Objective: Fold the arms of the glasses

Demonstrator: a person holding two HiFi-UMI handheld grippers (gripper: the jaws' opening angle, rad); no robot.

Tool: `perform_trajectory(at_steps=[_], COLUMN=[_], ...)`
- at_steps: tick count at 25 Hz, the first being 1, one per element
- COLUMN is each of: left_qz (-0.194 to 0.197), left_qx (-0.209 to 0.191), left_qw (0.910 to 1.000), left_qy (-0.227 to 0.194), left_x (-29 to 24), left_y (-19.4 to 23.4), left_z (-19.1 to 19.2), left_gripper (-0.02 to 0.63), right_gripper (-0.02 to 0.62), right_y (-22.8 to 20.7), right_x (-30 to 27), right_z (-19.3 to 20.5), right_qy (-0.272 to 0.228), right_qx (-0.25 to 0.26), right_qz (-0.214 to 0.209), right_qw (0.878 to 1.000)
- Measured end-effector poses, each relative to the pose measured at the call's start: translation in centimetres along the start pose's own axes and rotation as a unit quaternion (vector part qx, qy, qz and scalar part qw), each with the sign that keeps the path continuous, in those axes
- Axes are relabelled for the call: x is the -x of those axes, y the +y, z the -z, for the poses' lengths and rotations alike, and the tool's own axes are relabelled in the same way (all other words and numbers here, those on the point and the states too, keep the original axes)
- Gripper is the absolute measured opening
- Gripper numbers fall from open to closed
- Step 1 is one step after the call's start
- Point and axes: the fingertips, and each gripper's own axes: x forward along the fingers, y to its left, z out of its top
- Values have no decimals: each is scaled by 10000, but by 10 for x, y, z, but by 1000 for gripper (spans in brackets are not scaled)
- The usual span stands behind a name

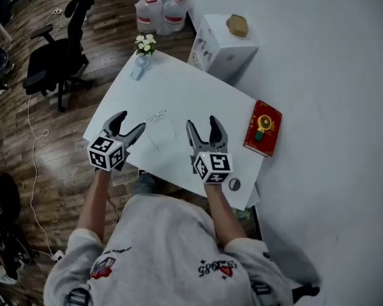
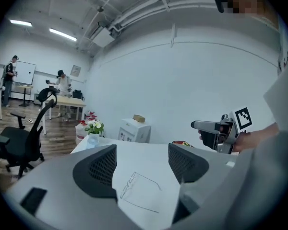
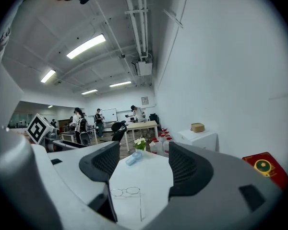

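Glasses [image 1: 156,115] unfolded on white table [image 1: 198,94], left gripper [image 1: 131,121] and right gripper [image 1: 202,121] alongside, both wide open, empty.

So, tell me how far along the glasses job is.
Done: nothing yet. The glasses lie on the table with both arms spread open. In hand: the left gripper and right gripper are both open and empty, hovering short of the glasses on the near side. Left: steady the frame and fold each arm in.
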Motion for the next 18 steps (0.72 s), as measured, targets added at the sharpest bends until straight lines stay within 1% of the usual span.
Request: perform_trajectory(at_steps=[3,6,9,12,15,18], left_qz=[405,773,1033,1160,1336,1538], left_qx=[-231,-331,-310,-252,-109,-58], left_qw=[9988,9963,9939,9926,9905,9871], left_qy=[138,162,227,265,306,433], left_x=[-28,-49,-62,-73,-83,-86], left_y=[23,42,55,64,67,65], left_z=[-15,-33,-37,-35,-31,-22], left_gripper=[334,334,333,333,333,333], right_gripper=[307,307,307,307,307,307], right_y=[0,3,8,10,7,3], right_x=[-27,-50,-61,-61,-58,-52], right_z=[-5,-16,-20,-19,-11,3], right_qy=[-14,-72,-90,-117,-109,-51], right_qx=[-68,-2,70,148,117,46], right_qz=[346,607,813,977,1123,1237], right_qw=[9994,9981,9966,9950,9935,9923])
